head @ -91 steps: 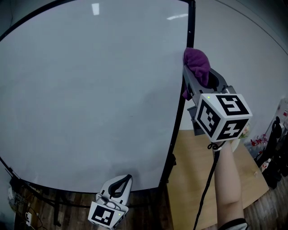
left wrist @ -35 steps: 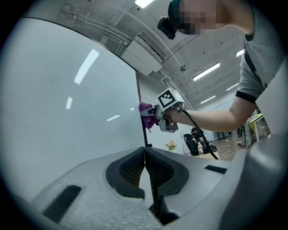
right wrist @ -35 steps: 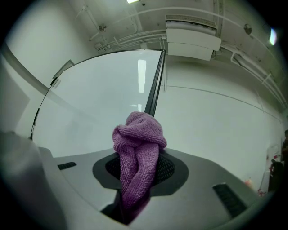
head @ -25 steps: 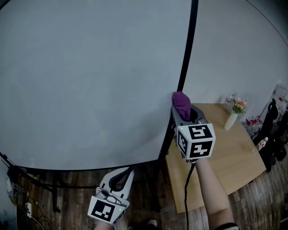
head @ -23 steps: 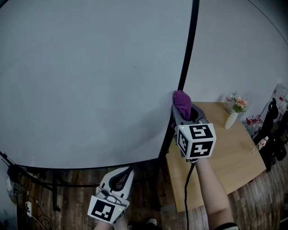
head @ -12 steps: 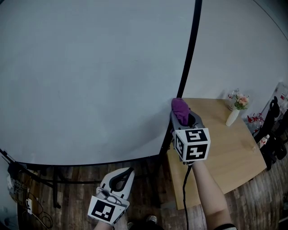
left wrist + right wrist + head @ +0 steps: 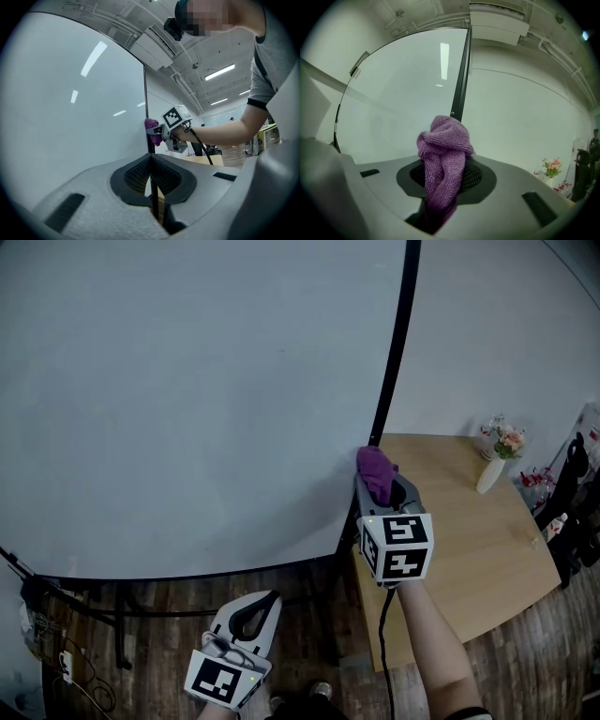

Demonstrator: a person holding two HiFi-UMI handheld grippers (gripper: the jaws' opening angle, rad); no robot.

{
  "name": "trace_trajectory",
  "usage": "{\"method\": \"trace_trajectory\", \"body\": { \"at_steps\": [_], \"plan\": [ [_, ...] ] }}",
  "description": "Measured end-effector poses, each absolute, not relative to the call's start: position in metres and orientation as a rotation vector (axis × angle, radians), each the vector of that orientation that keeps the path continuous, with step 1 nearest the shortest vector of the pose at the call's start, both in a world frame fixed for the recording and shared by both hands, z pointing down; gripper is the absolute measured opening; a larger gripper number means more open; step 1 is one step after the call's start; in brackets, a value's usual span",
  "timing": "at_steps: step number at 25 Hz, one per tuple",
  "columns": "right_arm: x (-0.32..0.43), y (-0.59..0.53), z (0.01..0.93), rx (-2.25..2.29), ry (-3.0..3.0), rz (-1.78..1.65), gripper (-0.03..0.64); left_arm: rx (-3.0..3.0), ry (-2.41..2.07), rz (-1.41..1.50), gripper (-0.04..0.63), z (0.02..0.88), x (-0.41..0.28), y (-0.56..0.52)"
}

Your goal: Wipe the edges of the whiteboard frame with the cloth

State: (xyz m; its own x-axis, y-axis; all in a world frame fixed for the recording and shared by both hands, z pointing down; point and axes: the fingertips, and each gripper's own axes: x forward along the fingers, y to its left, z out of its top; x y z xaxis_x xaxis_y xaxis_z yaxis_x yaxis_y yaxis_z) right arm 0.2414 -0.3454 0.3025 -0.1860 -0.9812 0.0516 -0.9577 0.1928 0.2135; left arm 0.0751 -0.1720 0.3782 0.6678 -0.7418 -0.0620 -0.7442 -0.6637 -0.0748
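Observation:
The whiteboard (image 7: 187, 399) fills the upper left of the head view, and its black right frame edge (image 7: 394, 343) runs down to the lower corner. My right gripper (image 7: 377, 480) is shut on a purple cloth (image 7: 375, 470), which presses against the low end of that frame edge. In the right gripper view the cloth (image 7: 443, 161) bunches out of the jaws just under the black frame (image 7: 460, 79). My left gripper (image 7: 248, 620) hangs low below the board's bottom edge, jaws shut on nothing. The left gripper view looks past those jaws at the cloth (image 7: 152, 130) on the frame.
A wooden table (image 7: 469, 531) stands right of the board, bearing a white vase of flowers (image 7: 495, 457). The board's black stand legs (image 7: 117, 634) and cables lie on the wood floor at lower left. Dark objects crowd the far right edge (image 7: 574, 512).
My right gripper has slid the cloth down the right frame edge, from high on the board to near its bottom corner. The left gripper has stayed low.

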Motion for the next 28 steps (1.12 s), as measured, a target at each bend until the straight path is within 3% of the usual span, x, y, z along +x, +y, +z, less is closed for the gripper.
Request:
{"method": "trace_trajectory", "body": {
  "at_steps": [7,28],
  "plan": [
    [0.226,-0.341,0.315,1.829,-2.269,-0.262,0.106,-2.79,1.264,-0.006,0.017,0.389,0.072,-0.172],
    [0.225,-0.347,0.401,1.818,-2.314,-0.011,0.104,-2.859,1.316,-0.047,0.017,0.425,0.061,-0.168]
  ]
}}
